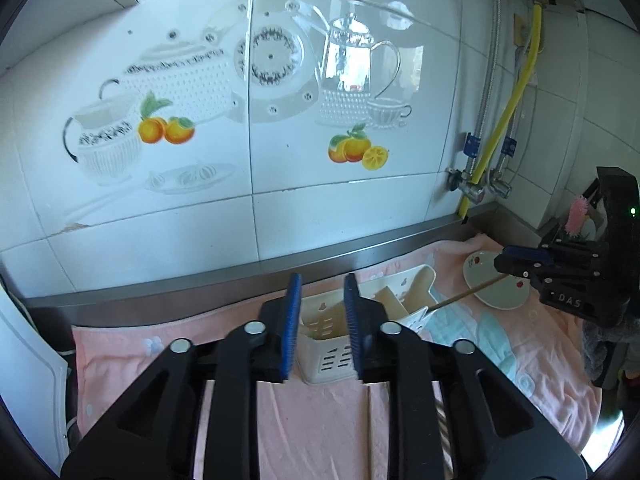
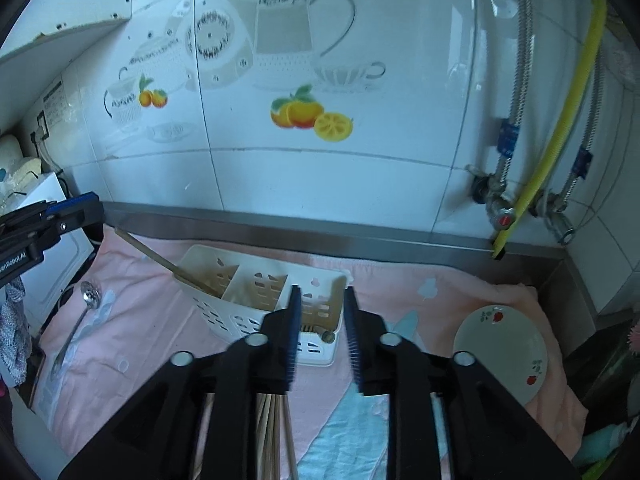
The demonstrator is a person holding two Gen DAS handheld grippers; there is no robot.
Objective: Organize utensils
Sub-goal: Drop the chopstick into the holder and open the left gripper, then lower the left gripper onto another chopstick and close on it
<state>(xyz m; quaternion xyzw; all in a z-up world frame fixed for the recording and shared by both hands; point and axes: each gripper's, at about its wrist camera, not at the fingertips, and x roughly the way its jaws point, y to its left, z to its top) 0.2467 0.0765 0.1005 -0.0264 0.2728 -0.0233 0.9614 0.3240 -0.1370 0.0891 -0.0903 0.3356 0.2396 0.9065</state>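
Observation:
A white slotted utensil caddy (image 1: 328, 356) (image 2: 240, 300) stands on a pink towel (image 1: 152, 360) (image 2: 132, 320). My left gripper (image 1: 323, 328) is open right in front of the caddy's near end, with nothing between its pads. A thin chopstick (image 1: 368, 424) (image 2: 160, 258) leans out of that end compartment, under the left gripper (image 2: 94, 208). My right gripper (image 2: 322, 332) is open over the caddy's other end. Several chopsticks (image 2: 272, 420) slant from that compartment beneath it; in the left wrist view one chopstick (image 1: 468, 292) reaches up to the right gripper (image 1: 502, 260). A slotted metal spoon (image 2: 86, 304) lies on the towel, left of the caddy.
A small white plate (image 1: 496, 288) (image 2: 500, 352) with red flowers sits on the towel to the right of the caddy. A steel ledge (image 1: 280, 264) and tiled wall close the back. Valves and a yellow hose (image 2: 520, 200) fill the right corner. A white appliance (image 2: 44, 208) stands at the left.

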